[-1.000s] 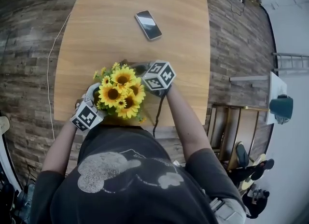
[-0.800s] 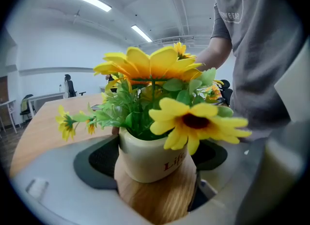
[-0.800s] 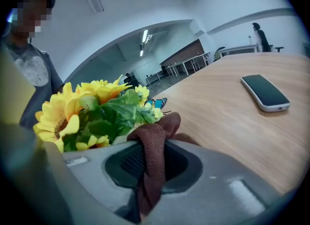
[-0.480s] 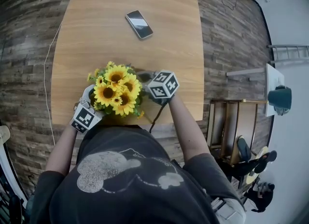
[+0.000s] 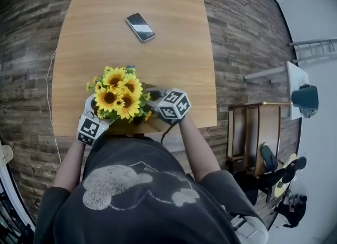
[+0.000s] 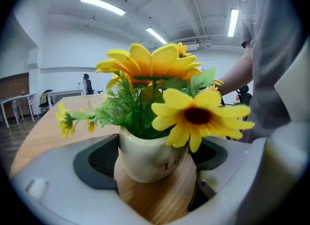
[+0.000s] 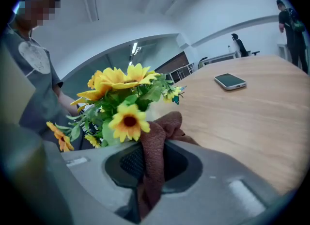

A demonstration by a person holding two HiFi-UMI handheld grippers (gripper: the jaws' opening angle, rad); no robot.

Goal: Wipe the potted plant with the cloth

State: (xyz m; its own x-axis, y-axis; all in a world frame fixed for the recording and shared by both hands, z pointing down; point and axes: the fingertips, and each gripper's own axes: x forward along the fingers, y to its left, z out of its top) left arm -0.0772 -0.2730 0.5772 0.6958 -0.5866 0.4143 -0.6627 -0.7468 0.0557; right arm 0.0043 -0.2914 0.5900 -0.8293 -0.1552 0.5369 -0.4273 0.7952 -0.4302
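At the near edge of the table [image 5: 174, 53], head view: left gripper [image 6: 155, 163] comes in from 7 o'clock of the potted plant [image 5: 116, 93]. Its jaws are wide and clamped on the white pot [image 6: 145, 153], with one dark pad against each side. The pot stands upright on the wood, red lettering partly visible at its 4 o'clock. Yellow sunflowers and green leaves overhang both pads. The plant sits close to the table's 6 o'clock edge, left of centre. A phone [image 5: 140, 27] lies flat, screen up, at 1 o'clock of the plant, well apart from it. Right gripper [image 7: 152, 163] is at 3 o'clock of the plant, fingers pressed onto a reddish-brown cloth [image 7: 157, 146]. The cloth is pinched vertically between the pads, and its bunched top fold pokes out just beside the nearest small sunflower. Can't tell if it actually touches. A chair [image 5: 247, 132] stands off the table's 3 o'clock side on the plank floor [image 5: 242, 43].
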